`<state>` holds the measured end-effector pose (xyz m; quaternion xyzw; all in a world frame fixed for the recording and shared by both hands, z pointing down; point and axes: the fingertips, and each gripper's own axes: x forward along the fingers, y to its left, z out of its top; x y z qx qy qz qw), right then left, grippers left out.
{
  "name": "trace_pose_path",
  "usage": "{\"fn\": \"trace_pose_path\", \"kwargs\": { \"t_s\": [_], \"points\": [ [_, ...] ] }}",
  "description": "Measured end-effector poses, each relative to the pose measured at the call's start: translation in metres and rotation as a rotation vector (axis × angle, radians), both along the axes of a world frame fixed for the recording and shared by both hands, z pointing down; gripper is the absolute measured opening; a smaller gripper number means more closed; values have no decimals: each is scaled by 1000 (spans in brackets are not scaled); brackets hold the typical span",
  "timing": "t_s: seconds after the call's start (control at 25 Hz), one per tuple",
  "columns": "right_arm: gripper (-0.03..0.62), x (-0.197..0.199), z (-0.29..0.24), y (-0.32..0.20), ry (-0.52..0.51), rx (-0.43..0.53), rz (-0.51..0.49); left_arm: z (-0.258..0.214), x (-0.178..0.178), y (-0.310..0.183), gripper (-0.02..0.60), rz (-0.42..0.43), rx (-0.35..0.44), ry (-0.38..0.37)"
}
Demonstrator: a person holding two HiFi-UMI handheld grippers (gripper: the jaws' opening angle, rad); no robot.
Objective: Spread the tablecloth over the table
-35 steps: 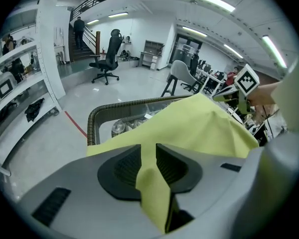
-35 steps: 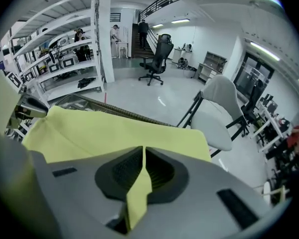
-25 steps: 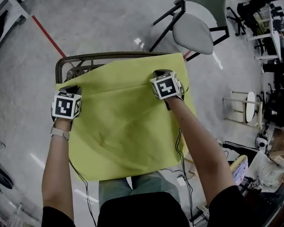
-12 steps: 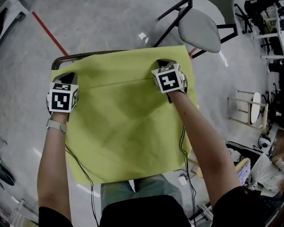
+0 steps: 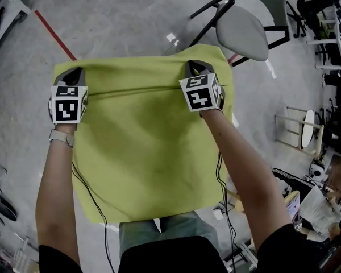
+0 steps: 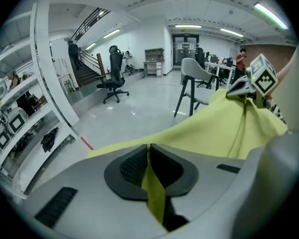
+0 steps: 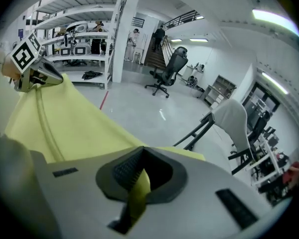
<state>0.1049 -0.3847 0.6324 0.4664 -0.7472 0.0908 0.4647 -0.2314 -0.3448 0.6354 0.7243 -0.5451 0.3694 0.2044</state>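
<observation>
The yellow-green tablecloth (image 5: 148,147) hangs stretched between my two grippers and hides the table under it. My left gripper (image 5: 74,74) grips the cloth's far left corner, and in the left gripper view (image 6: 149,151) a yellow fold (image 6: 154,193) is pinched between its pads. Its jaws have just closed tighter on that fold. At the far right corner, my right gripper (image 5: 194,68) is shut on the cloth too. A strip of the cloth (image 7: 137,188) is clamped between the jaws in the right gripper view (image 7: 142,156). The near edge hangs at my legs.
A grey chair (image 5: 244,27) with black legs stands beyond the far right corner. A red line (image 5: 54,33) crosses the concrete floor at far left. A small white stool (image 5: 300,127) and clutter stand at the right. White shelving (image 6: 20,118) lines the left wall.
Both grippers have carried the cloth's far edge away from me. The table's dark far rim showed at the left before; the cloth now covers it.
</observation>
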Motion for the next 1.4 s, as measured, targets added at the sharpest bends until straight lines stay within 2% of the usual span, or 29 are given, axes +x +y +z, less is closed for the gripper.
{"fn": "trace_pose_path", "kwargs": {
  "t_s": [0.12,0.2,0.44,0.68,0.76,0.88,1.04,1.16,1.4],
  "points": [
    [11,-1,1,0,-21,42,19,1,-1,-1,31,22,32,-19],
    [11,-1,0,0,-37,40,29,0,-2,3,31,31,25,-9],
    [13,7,-22,14,-168,21,91,-28,-9,32,31,-20,3,33],
    [14,22,-12,49,-109,-68,59,-7,10,66,31,78,-87,-21],
    [14,23,-5,52,-93,-98,52,0,10,67,31,84,-108,-32],
    [13,22,5,50,-77,-130,53,4,6,62,31,64,-97,-23],
    [12,21,6,41,-70,-124,58,2,6,51,31,63,-85,-36],
    [12,20,5,31,-73,-98,60,1,5,42,31,63,-70,-49],
    [11,14,-1,6,-29,-12,33,-3,1,15,31,17,21,-73]
  ]
}}
